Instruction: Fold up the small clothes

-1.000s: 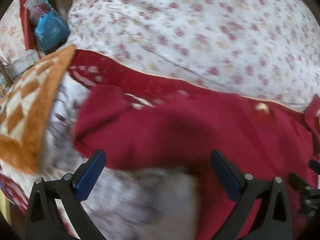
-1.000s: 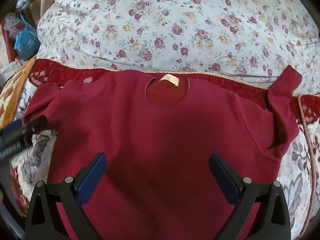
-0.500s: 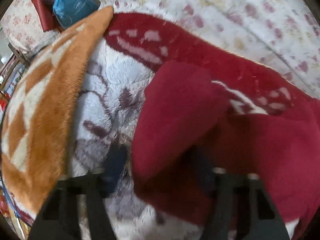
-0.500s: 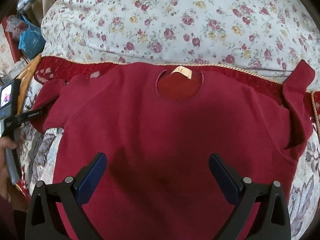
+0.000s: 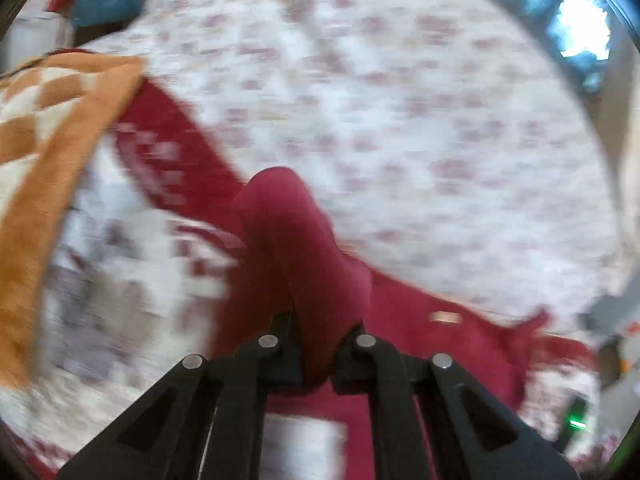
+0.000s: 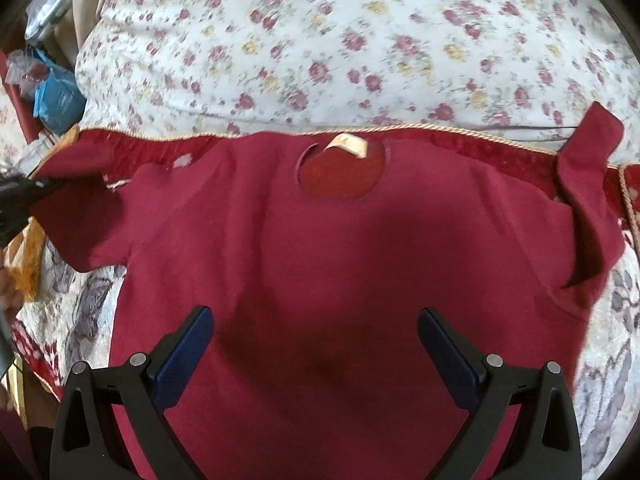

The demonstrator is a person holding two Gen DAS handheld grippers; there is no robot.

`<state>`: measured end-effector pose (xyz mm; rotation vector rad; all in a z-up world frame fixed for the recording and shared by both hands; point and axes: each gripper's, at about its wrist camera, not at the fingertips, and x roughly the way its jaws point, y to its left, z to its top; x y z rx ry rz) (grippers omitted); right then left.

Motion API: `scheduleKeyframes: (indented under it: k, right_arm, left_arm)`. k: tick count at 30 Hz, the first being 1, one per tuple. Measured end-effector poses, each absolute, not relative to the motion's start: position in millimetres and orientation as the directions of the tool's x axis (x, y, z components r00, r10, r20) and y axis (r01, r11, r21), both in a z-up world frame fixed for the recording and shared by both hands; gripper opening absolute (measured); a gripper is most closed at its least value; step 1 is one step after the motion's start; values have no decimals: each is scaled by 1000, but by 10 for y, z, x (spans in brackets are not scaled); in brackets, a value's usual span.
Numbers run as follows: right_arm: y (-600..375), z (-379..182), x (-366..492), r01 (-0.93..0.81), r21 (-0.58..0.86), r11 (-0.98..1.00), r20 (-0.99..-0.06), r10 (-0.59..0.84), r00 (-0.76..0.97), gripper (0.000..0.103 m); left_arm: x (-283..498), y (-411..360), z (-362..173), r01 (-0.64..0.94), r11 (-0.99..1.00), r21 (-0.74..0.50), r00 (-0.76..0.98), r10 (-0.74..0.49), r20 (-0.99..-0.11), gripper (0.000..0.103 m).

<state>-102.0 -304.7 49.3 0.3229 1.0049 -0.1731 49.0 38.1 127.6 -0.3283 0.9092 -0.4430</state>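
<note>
The left wrist view is smeared by motion blur, so the flower print on the quilt (image 5: 400, 120) and the pattern of the blanket (image 5: 120, 280) under it dissolve into streaks. The pads of the left gripper (image 5: 316, 360) are covered by the cloth they pinch; only the black arms and their rivets show. The jaws are pressed together on the sleeve (image 5: 296, 248) of the red shirt (image 5: 420, 340), and the sleeve stands up from them as a raised fold. A bright, bluish patch at the upper right cannot be made out, nor can the small dark things at the right edge.

The right wrist view is sharp and shows the whole shirt (image 6: 340, 280) lying flat, front up, on the red and white blanket (image 6: 80, 320), with its round neck opening and a pale label (image 6: 348, 146) toward the quilt (image 6: 360, 40). The right gripper (image 6: 316, 344) hovers over the lower body of the shirt with its blue pads spread wide and nothing between them. At the left edge the left gripper (image 6: 24, 192) is only a dark shape, cut off by the frame, holding the sleeve (image 6: 76, 208) tip. The other sleeve (image 6: 588, 184) lies folded back on itself at the right.

An orange and white checked cloth (image 5: 48, 140) lies left of the blanket, and a blue bag (image 6: 56, 96) sits beyond it.
</note>
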Motion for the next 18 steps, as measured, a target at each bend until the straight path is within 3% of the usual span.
scheduleKeyframes:
  k: [4,6,8,9,12,16,18]
  right_arm:
    - [-3310,605,-1149,342,179,923,-839,-38,543,103]
    - [-3475,636,-1232,378,186,907,-837,-55,544,103]
    - [-3647,652,-1315,416,207,885,-835,-62,547,103]
    - [-3693,656,-1336,428,213,878,-834,-64,548,103]
    - [-3822,652,-1427,452,226,863,-831,-72,552,103]
    - [-3782,653,-1408,385,240,891,-813,-32,582,103]
    - [-3721,631,-1362,347,219,912,-813,-26,581,99]
  left_arm:
    - [162,-294,1404,378,776,-505,453,-631,-630,9]
    - [-2,-649,1275,428,761,-488,400,-643,-653,18]
    - [-122,-992,986,449,771,-452,362,-619,-697,64]
    - [-144,-1110,865,456,778,-432,346,-603,-719,70]
    - [-211,-1346,570,476,806,-352,280,-518,-808,71]
    - [-318,-1223,740,487,837,-251,357,-452,-817,73]
    - [-364,-1039,924,467,862,-197,418,-411,-810,80]
